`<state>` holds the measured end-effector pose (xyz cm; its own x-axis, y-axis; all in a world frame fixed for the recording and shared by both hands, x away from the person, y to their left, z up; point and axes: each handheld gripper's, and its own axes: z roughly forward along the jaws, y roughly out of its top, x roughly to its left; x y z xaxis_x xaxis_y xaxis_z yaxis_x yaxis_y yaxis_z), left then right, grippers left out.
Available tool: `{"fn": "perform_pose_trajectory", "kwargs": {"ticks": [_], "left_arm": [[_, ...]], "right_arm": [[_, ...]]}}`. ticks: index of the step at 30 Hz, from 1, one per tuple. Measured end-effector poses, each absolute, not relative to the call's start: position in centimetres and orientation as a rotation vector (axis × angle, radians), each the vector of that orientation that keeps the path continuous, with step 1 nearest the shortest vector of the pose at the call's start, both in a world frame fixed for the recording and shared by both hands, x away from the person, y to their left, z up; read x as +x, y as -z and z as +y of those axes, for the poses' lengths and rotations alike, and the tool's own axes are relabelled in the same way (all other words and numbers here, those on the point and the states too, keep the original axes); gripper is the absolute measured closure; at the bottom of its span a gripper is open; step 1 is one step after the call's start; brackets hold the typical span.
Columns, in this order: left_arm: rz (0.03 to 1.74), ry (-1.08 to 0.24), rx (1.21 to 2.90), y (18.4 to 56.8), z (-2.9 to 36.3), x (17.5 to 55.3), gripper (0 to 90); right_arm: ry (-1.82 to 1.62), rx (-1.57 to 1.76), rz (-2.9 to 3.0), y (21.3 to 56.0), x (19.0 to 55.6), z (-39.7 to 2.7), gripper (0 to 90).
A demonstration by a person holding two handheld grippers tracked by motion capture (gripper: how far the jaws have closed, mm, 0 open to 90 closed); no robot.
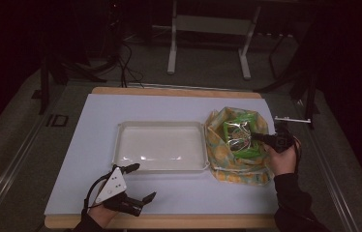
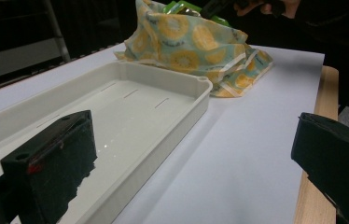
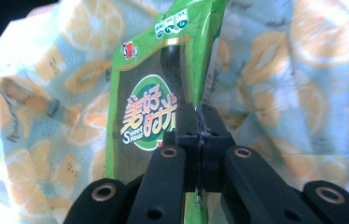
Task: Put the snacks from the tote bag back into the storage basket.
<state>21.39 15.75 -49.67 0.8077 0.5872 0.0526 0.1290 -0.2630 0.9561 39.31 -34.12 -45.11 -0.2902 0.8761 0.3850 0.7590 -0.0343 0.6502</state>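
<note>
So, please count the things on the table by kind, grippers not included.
White tray: 1
Lemon-print cloth bag: 1
Green snack packets in the bag: at least 1; the exact count is unclear
Total: at least 3

Bag: pale blue-green cloth, orange and yellow citrus-slice print. Packet inside it: bright green, dark panel, orange-yellow lettering, small white icons on top. Tray: plain off-white. Mat: pale lilac-white. Table edge: light wood. Grippers: black, left one with grey plate.
</note>
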Motion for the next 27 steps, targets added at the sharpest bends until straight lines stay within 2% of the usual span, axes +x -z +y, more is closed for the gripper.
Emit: {"fn": "perform_pose_trajectory", "kwargs": {"ticks": [27], "left_arm": [[0.549,-0.488,1.811,49.7,15.7,21.4,0.6]], "right_arm": [[-1.303,1.807,1.959,43.0,37.0,-37.6,88.8]]}}
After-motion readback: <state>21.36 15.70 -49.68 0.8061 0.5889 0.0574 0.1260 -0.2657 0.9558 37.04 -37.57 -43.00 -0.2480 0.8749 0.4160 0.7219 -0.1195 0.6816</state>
